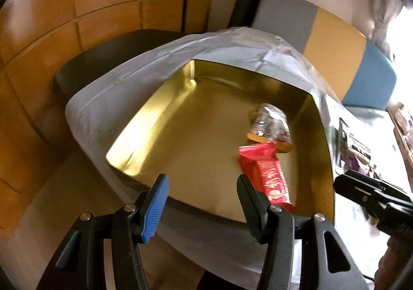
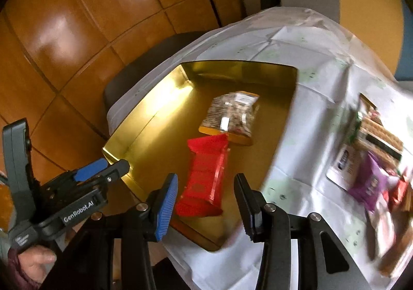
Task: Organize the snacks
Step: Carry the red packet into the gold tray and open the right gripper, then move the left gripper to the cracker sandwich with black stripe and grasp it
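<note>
Lying in the glossy gold tray (image 1: 160, 99): a crinkly red wrapper (image 1: 268, 176) and clear nut pouch (image 1: 271, 124). Both grippers (image 1: 202, 202) (image 2: 206, 202) hover, ribbed fingers apart, empty.

- Tray (image 2: 144, 132) sits on the covered worktop (image 2: 317, 78), toward its left side.
- Two packets in tray: clear bag (image 2: 232, 117) at back, wrapped bar (image 2: 204, 179) in front, ends touching.
- Loose snack pile (image 2: 374, 161) on worktop, right of tray.
- Chair (image 1: 85, 68) behind tray's left edge.
</note>
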Demonstrator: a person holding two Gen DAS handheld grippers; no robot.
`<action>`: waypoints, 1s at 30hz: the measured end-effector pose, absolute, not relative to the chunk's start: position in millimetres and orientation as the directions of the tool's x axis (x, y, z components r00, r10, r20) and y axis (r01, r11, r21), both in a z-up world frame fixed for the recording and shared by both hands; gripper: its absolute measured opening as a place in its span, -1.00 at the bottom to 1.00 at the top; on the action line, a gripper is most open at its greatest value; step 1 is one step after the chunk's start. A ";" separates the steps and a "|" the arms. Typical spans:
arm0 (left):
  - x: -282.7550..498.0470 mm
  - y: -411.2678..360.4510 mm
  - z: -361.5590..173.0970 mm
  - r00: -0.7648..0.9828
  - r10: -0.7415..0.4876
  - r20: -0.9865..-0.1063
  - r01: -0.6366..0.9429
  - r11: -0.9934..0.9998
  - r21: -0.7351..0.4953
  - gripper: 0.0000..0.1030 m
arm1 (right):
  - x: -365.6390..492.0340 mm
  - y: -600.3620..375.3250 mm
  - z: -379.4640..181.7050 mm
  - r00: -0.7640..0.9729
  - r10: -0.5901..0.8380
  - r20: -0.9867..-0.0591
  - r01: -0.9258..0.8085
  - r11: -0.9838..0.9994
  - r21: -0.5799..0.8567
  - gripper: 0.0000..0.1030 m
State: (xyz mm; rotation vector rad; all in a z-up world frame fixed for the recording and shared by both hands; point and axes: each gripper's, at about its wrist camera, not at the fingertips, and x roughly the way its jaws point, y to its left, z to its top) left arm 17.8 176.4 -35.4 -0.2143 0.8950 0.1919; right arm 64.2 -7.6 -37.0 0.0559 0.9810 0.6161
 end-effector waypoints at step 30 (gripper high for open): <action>70.8 15.0 -4.3 0.556 -0.203 -0.806 0.217 0.971 -0.095 0.00 | 49.0 -259.7 -45.2 0.560 0.149 -0.815 -0.097 0.989 0.114 0.36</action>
